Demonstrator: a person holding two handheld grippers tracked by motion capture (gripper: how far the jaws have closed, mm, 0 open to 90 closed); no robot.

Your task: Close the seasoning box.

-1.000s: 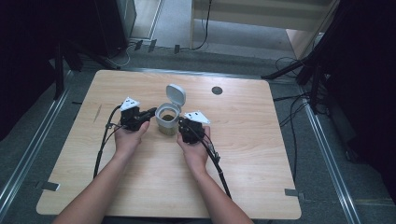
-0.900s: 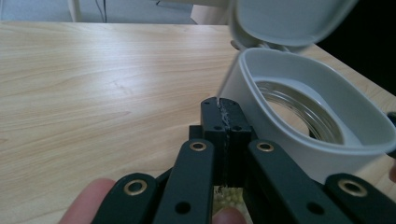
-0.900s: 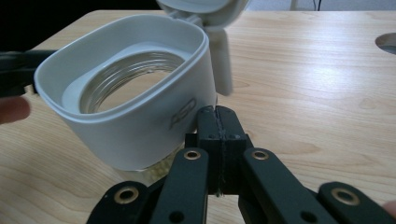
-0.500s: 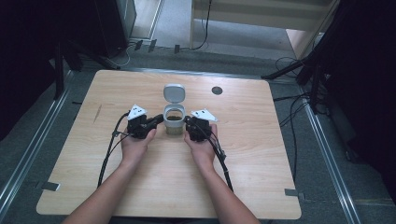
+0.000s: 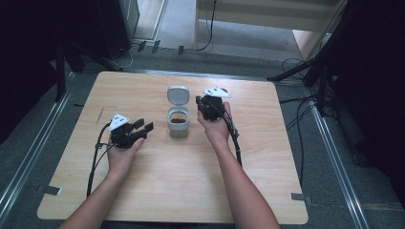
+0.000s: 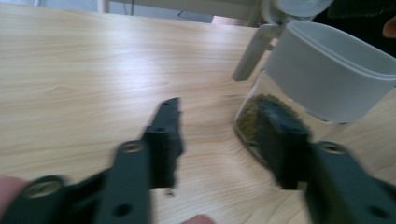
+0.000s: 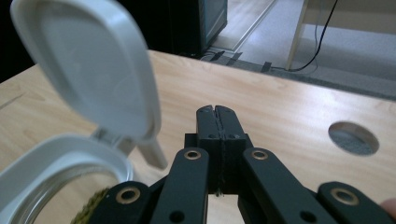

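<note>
At table centre: glass jar (image 5: 178, 123) with hinged grey lid (image 5: 177, 94) standing open. Left gripper (image 5: 141, 129), jaws just opened and empty, lies well apart; right gripper (image 5: 206, 104), jaws pressed together, beside the lid.

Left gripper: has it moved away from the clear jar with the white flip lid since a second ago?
Yes. The left gripper has drawn back left and toward the person, off the clear jar; its fingers have just been opening, nothing between them.
</note>
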